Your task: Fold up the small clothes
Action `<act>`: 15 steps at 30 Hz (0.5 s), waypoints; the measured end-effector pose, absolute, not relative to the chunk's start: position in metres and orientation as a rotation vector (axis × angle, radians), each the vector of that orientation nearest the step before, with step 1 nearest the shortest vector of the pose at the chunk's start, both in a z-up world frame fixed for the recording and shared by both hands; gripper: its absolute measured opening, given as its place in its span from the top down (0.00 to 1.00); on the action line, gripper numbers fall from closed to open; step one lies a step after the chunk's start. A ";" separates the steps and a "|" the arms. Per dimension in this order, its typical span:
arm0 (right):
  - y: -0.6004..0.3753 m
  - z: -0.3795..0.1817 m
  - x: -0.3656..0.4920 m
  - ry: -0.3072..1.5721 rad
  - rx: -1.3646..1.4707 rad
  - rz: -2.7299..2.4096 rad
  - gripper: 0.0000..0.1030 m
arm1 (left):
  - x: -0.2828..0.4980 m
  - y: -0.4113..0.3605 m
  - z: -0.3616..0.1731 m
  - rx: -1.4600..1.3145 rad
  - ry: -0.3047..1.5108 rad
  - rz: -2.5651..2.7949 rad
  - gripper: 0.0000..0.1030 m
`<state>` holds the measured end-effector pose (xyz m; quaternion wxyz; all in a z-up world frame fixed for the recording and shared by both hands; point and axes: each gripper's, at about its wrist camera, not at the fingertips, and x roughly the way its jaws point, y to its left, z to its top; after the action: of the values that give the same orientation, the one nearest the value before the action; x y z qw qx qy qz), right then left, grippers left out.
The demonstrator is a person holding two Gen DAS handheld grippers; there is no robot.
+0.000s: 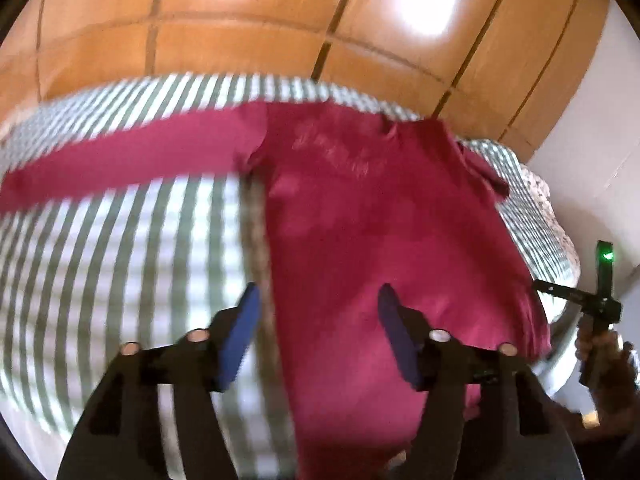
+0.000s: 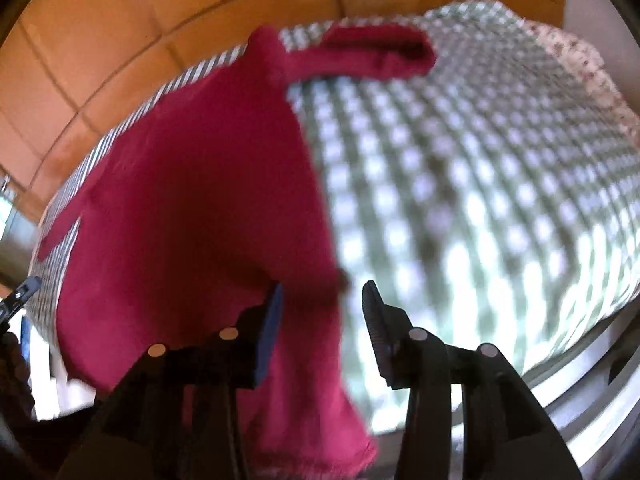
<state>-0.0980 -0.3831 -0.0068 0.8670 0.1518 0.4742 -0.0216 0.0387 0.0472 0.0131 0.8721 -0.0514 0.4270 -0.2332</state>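
A dark red long-sleeved shirt (image 1: 360, 208) lies spread on a green-and-white checked cloth (image 1: 120, 248), one sleeve stretched out to the left. My left gripper (image 1: 318, 296) is open, its jaws straddling the shirt's left side edge near the hem. In the right wrist view the shirt (image 2: 192, 184) fills the left half, its other sleeve (image 2: 372, 52) lying across the cloth (image 2: 480, 184) at the top. My right gripper (image 2: 322, 300) is open over the shirt's right edge near the hem. Both views are blurred.
A wooden panelled wall (image 1: 280, 32) stands behind the covered surface. A white wall (image 1: 592, 140) is at the right. The right gripper with a green light (image 1: 600, 300) shows at the right edge of the left wrist view; the cloth's front edge (image 2: 580, 368) drops off at lower right.
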 end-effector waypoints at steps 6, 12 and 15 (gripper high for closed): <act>-0.402 0.021 -0.034 0.855 0.202 -0.193 0.48 | 0.099 -0.030 -0.005 -0.103 0.891 -0.517 0.37; -0.421 0.021 0.058 0.832 0.012 -0.304 0.39 | 0.132 -0.062 -0.048 -0.054 0.980 -0.526 0.37; -0.434 0.003 0.109 0.896 -0.079 -0.347 0.36 | 0.133 -0.057 -0.064 -0.100 0.949 -0.556 0.31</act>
<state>0.1092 -0.4338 0.0026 0.8862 -0.0380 0.4306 -0.1667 0.1326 -0.0571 -0.0641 0.8514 -0.0475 0.4509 -0.2639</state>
